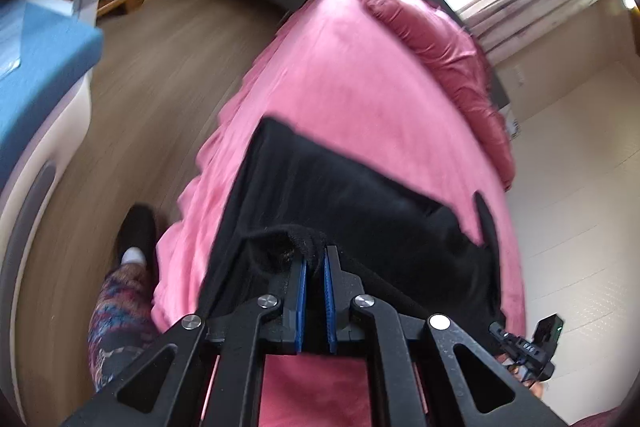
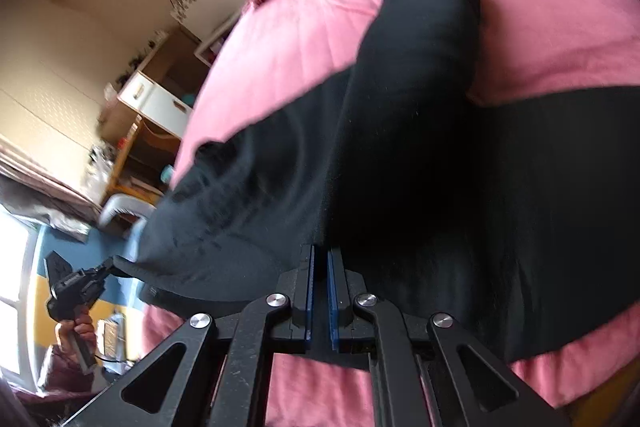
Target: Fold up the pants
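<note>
Both-handed, the left tool and right tool each pinch the black pants above the pink bed, centre frame.

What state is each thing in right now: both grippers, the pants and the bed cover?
left gripper: shut on a bunched edge of the pants.
right gripper: shut on the pants.
black pants: partly lifted, rest lying on the bed, one leg end flopped over in the right wrist view.
pink bed cover: spread flat under the pants.
</note>
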